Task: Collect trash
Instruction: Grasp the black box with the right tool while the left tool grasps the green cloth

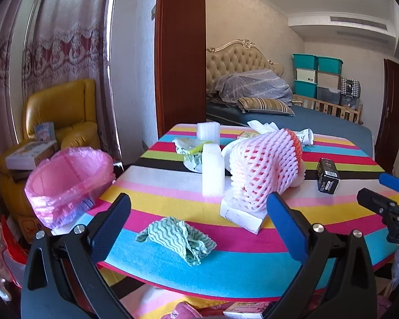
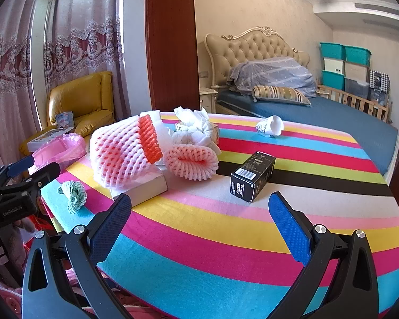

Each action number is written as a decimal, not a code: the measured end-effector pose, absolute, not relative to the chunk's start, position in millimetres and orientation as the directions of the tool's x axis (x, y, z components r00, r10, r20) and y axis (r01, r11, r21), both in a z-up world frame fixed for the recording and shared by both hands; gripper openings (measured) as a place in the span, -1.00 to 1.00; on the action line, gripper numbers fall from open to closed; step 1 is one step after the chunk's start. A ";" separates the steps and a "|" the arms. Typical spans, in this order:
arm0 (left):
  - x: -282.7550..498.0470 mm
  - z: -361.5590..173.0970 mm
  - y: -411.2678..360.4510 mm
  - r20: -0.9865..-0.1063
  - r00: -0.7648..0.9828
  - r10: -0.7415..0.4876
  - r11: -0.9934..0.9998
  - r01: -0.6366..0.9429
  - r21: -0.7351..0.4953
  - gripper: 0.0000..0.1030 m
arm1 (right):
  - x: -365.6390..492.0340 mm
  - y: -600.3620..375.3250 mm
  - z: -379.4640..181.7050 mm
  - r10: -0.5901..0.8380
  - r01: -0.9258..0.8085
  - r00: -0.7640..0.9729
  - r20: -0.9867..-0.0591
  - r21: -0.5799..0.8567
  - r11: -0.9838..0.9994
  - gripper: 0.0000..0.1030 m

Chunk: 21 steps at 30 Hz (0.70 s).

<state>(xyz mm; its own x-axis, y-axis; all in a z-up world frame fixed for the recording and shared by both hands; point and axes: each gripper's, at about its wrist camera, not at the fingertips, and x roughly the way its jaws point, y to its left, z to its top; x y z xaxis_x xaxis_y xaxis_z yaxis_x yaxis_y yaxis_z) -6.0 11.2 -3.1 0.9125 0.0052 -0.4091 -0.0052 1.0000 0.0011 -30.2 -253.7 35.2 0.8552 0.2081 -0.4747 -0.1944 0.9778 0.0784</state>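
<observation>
Both the left gripper [image 1: 199, 220] and right gripper [image 2: 199, 218] hover empty with jaws wide over the striped table [image 2: 226, 252], the green rag [image 1: 178, 236] nearest, foam nets [image 1: 263, 170] and black box [image 2: 252, 176] beyond, the pink-lined bin [image 1: 69, 183] left.

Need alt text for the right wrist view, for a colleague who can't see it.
Open right gripper hovers over a striped table, aimed at a black box. Left of the box lie foam nets, crumpled paper and a green cloth; a paper cup lies beyond, with the left gripper at the left edge.
</observation>
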 end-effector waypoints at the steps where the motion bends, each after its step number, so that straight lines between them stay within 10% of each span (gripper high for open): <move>1: -3.8 -4.8 14.3 -0.420 0.908 0.011 1.000 -0.015 -0.008 0.92 | -27.9 -254.5 34.2 0.209 -0.192 0.853 -0.478 0.085 0.978 0.88; 21: 41.5 -57.2 70.8 -0.653 0.757 -0.025 1.000 0.021 -0.013 0.90 | 79.1 -286.4 0.5 0.108 -0.020 0.771 -0.628 0.147 0.989 0.88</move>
